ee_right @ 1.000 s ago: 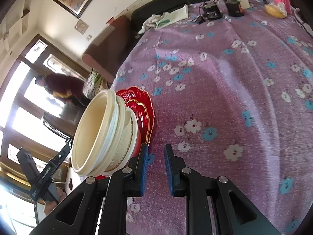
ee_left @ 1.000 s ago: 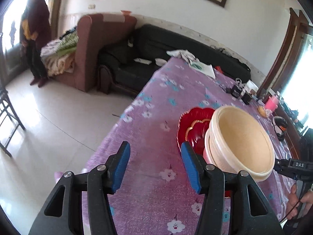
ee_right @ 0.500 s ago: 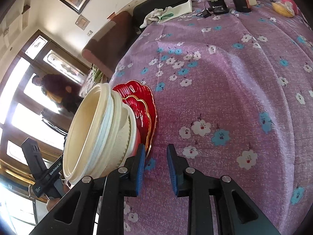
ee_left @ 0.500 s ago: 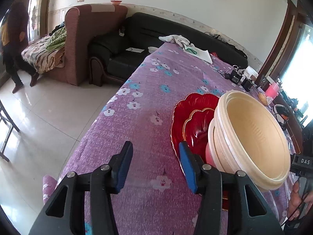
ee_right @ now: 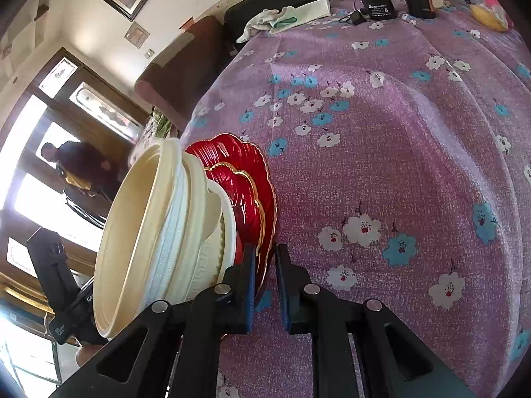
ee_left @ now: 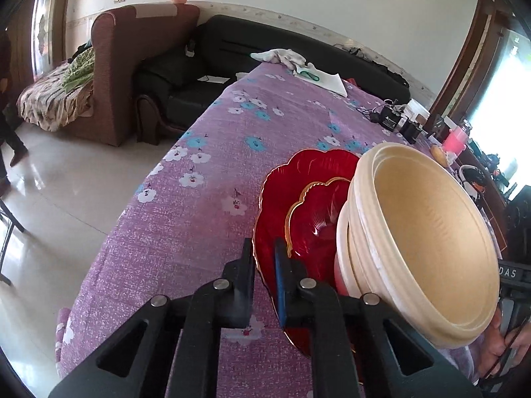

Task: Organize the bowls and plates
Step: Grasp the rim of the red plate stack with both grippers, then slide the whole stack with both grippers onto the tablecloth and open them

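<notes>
The stacking itself appears complete: on the table [ee_left: 186, 232], which is covered with a purple flowered cloth, all the crockery in view forms one pile. Count: two red scalloped glass plates with gilt edges, a large one [ee_left: 292, 179] at the bottom and a smaller one [ee_left: 318, 215] nested on it; above them cream ribbed bowls [ee_right: 172, 232], at least two and probably three judging by the separate rims in the right wrist view, the exact number not being certain. A pink band under the lowest bowl cannot be identified. The left gripper [ee_left: 264, 258] has just been closing, and its fingers now pinch the near edge of the large plate. The right gripper [ee_right: 265, 262] has narrowed as well; its fingers straddle the opposite edge of the same plate and seem to clamp it, though pad contact is partly hidden. The pile looks tilted in both views, which may be lens distortion. Judged remaining: lift or shift the whole stack with both hands to its final place, which the pictures do not show. No loose plates or bowls are visible elsewhere on the table.
</notes>
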